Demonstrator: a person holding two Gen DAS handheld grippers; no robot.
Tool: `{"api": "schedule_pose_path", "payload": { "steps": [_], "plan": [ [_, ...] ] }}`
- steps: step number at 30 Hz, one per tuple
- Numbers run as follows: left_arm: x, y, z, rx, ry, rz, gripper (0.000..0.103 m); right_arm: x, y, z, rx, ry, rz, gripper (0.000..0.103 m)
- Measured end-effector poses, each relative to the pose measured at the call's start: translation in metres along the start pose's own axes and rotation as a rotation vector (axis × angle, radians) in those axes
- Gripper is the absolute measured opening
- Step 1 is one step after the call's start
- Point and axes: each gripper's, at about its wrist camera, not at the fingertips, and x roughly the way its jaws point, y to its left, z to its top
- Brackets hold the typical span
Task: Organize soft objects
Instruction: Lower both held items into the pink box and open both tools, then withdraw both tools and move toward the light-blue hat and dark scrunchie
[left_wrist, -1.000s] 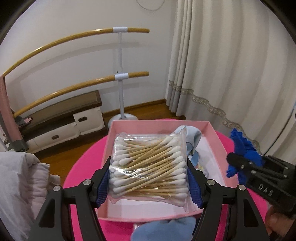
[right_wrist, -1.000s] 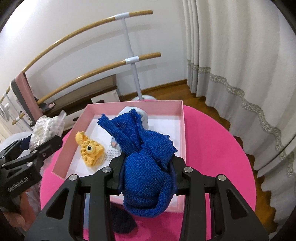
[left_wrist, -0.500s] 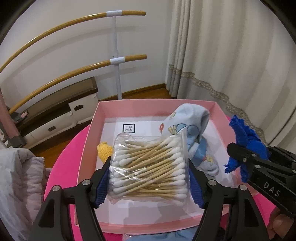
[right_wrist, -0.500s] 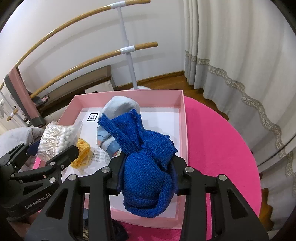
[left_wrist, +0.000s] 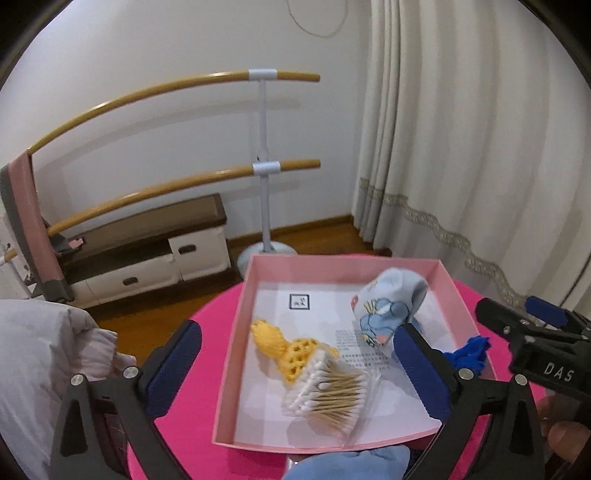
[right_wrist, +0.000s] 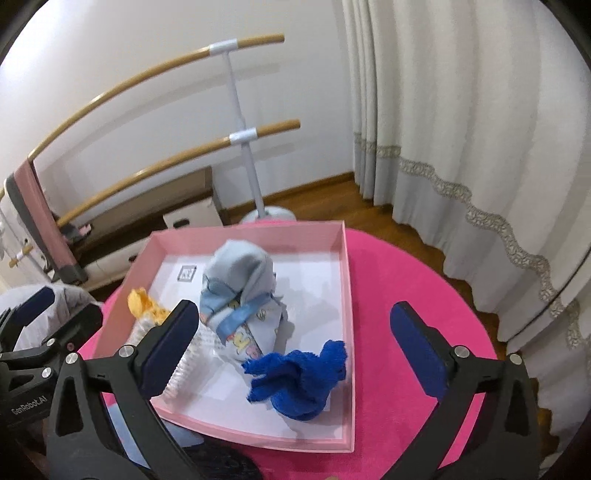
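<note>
Both jaws opening, one swab bag (left_wrist: 328, 395) and one blue cloth (right_wrist: 295, 380) dropped.

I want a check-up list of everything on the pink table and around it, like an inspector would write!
Surface: round pink table, with an open pink box on it.
Job's things: in the box lie the cotton swab bag, yellow knitted toy, light blue sock and blue knitted cloth.
Clutter: a light blue item and a dark item at the table's near edge.
Grippers: left gripper and right gripper both opening, pads touching nothing.
Cables: a thin loop of cord on the wall.
Surroundings: wooden ballet barre, low bench with drawers, cream curtain, pale padded fabric.
</note>
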Motion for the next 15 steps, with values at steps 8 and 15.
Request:
{"api": "schedule_pose_path", "payload": {
  "steps": [8,15],
  "plan": [
    [-0.046,0.011,-0.013,-0.012,-0.060,0.032,0.103,-0.040,0.009,0.001,-0.008,-0.074,0.004,0.103],
    [-0.083,0.015,-0.025,-0.036,-0.082,0.029,0.103,-0.078,0.017,-0.006,-0.014,-0.126,0.009,0.103]
  ]
}}
